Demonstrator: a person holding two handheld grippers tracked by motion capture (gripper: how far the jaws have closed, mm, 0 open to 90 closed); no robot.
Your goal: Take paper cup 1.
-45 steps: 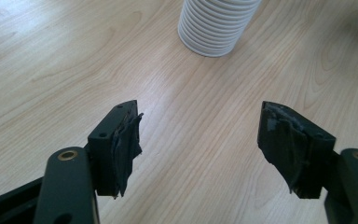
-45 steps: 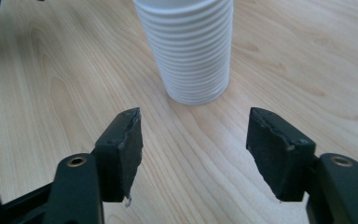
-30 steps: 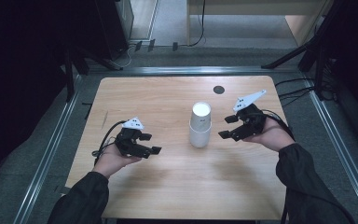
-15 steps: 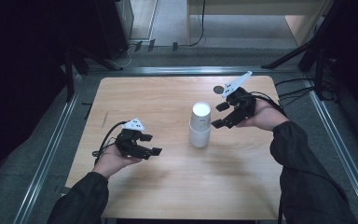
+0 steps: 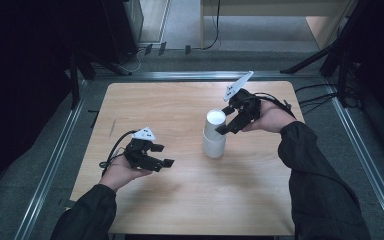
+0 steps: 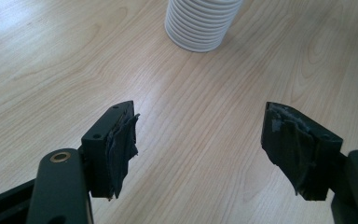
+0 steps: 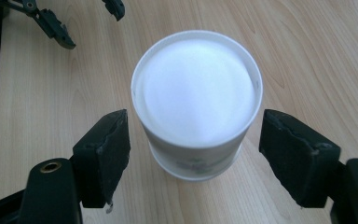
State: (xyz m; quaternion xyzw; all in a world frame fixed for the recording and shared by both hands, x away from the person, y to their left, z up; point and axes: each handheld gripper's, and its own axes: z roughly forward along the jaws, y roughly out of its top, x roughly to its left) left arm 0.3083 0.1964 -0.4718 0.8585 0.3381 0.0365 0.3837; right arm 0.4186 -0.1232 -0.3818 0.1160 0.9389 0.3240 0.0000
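A stack of upside-down white paper cups (image 5: 214, 134) stands near the middle of the wooden table (image 5: 170, 110). My right gripper (image 5: 225, 129) is open and level with the top cup (image 7: 196, 102), one jaw on each side of it, a little apart from its wall. My left gripper (image 5: 162, 155) rests open on the left half of the table, nothing between its jaws. It points at the ribbed rims at the foot of the stack (image 6: 200, 23), which stands well beyond the left gripper (image 6: 200, 144). The left gripper (image 7: 60, 23) lies beyond the cup in the right gripper view.
Metal rails (image 5: 55, 160) frame the table on the floor. Cables (image 5: 310, 97) lie off its right edge. Dark stands (image 5: 80, 65) and a wooden cabinet (image 5: 280, 7) sit behind the table. Bare wood lies in front of the stack.
My right gripper has moved left and away from the person to the top of the cup stack, so that its open jaws now flank the top cup. The left gripper has stayed put.
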